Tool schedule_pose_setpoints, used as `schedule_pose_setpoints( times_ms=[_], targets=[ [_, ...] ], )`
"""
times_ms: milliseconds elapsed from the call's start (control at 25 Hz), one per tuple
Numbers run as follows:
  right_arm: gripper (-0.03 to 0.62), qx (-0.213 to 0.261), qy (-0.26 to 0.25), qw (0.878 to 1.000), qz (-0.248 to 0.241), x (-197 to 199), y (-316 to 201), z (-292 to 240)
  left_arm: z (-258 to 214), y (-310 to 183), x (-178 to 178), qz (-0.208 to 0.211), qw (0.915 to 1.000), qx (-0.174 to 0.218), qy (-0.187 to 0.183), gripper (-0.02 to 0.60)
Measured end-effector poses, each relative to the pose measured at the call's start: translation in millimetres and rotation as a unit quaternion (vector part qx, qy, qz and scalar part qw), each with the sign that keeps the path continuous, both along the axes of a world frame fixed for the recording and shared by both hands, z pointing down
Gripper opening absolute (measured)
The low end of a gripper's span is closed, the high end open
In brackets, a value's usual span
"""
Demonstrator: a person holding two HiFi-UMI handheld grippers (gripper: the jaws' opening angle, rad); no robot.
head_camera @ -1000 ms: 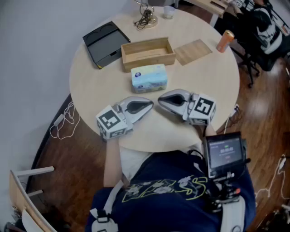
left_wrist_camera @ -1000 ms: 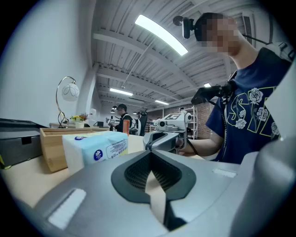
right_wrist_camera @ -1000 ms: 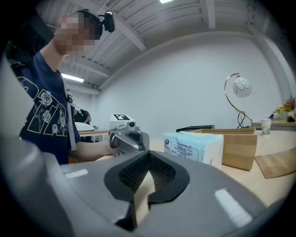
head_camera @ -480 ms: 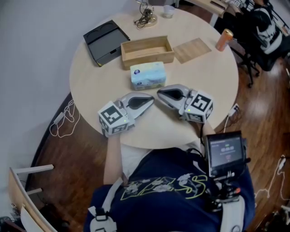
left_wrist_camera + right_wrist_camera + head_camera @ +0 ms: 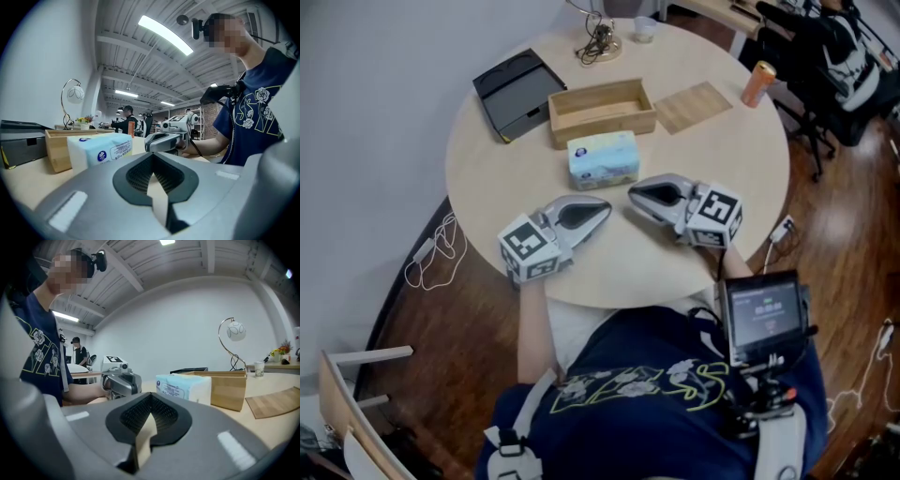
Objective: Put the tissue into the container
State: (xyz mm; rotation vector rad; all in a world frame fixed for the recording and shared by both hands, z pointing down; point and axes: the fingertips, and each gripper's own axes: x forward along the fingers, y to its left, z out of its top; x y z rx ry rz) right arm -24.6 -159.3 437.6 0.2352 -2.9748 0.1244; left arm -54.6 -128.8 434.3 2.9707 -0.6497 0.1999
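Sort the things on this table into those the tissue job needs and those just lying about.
For the job: pale blue tissue pack, open wooden box.
Lying about: black rectangular tray, flat wooden board, orange can, curved desk lamp, clear cup.

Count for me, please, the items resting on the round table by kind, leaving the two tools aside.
Open light-wood rectangular box: 1
Flat light-wood board: 1
Pale blue soft tissue pack: 1
Black rectangular tray: 1
Orange drink can: 1
Small clear cup: 1
Curved-arm metal desk lamp: 1
Total: 7
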Motion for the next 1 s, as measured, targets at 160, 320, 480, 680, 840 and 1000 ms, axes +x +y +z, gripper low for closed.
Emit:
schedule_pose_setpoints(
  times_ms=[160,320,480,680,840,1000],
  targets=[
    [-0.002,-0.001,0.003,1.000,0.005,9,-7,-4,1,-4,-14,-0.014,0.9999,-0.001,-0.001,0.005],
    [0.178,0.001,0.013,1.000,0.003,21,-15,-1,2,-13,-30,-0.047,0.9989,-0.003,-0.002,0.005],
    [0.233,0.001,0.007,1.000,0.001,31,-23,-1,4,-18,-42,-0.062,0.9980,-0.008,-0.006,0.012],
    [0.314,-0.004,0.004,1.000,-0.014,39,-30,0,12,-29,-62,-0.082,0.9959,-0.032,-0.024,0.037],
    [0.381,-0.004,0.005,1.000,-0.022,39,-37,0,11,-34,-76,-0.082,0.9962,-0.025,-0.017,0.043],
    [0.405,-0.004,0.001,0.999,-0.040,39,-43,0,11,-36,-83,-0.063,0.9978,-0.018,-0.013,0.205]
  ],
)
